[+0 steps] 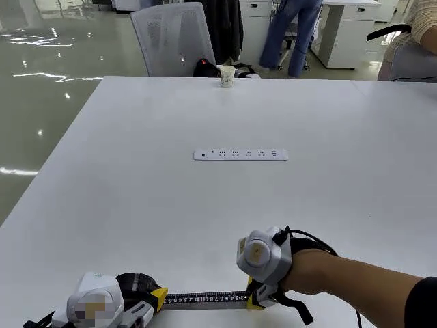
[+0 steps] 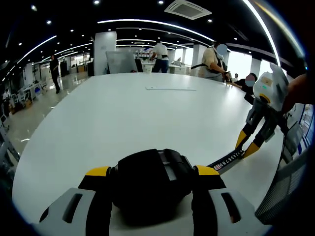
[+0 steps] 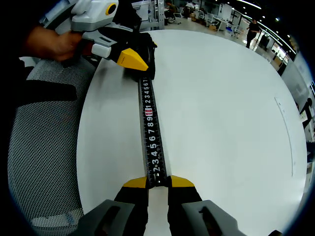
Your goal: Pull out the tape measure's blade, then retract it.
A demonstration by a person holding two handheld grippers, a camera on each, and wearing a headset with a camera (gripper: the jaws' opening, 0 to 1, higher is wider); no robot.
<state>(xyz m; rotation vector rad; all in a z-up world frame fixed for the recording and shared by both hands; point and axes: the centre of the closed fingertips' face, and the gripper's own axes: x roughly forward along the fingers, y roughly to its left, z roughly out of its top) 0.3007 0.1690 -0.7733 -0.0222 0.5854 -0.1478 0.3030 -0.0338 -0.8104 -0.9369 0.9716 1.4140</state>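
Note:
The black tape measure case (image 1: 136, 285) lies on the white table (image 1: 205, 205) near its front edge, with my left gripper (image 1: 147, 301) shut on it. In the left gripper view the case (image 2: 150, 184) sits between the yellow-tipped jaws of the left gripper (image 2: 152, 172). The black blade (image 1: 205, 298) with white numbers runs to the right, a short length pulled out. My right gripper (image 1: 254, 299) is shut on the blade's end. The right gripper view shows the blade (image 3: 150, 132) stretching from the right gripper (image 3: 157, 182) to the case (image 3: 142, 54).
A white power strip (image 1: 240, 154) lies mid-table and a paper cup (image 1: 227, 76) stands at the far edge. A grey chair (image 1: 174, 37) is behind the table, and a mesh chair seat (image 3: 44, 147) sits just off the near edge. People stand at the back.

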